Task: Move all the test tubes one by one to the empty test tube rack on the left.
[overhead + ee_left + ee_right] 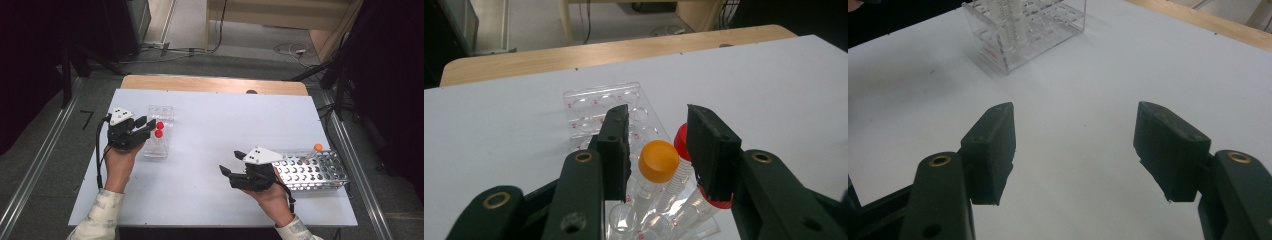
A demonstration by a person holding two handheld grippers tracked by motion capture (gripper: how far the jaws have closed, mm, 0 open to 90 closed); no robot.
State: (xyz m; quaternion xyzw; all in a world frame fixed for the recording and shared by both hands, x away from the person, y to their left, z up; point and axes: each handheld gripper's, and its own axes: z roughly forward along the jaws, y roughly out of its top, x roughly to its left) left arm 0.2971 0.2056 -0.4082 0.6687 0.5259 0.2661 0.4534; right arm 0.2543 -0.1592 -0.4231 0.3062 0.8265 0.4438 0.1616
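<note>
Left hand-held gripper [656, 150]: your jaws stand a little apart over the clear rack, with the orange-capped tube between them; a gap shows on each side of the cap, so the pads do not press on it.
Orange-capped tube [658, 161]: it stands in the clear rack [594, 100], tilted toward you, its cap between your pads.
Red-capped tubes [159, 129]: two sit in the same rack; one red cap peeks out just behind your right-hand pad [711, 150].
Clear rack: it lies on the white table [210, 130] at your left, long side running away from you.
Right hand-held gripper [231, 162]: your jaws stand wide with bare table between them, and they hold nothing.
Metal rack [312, 170]: it rests just beside your right hand, with one orange-capped tube [317, 148] standing at its far edge.
</note>
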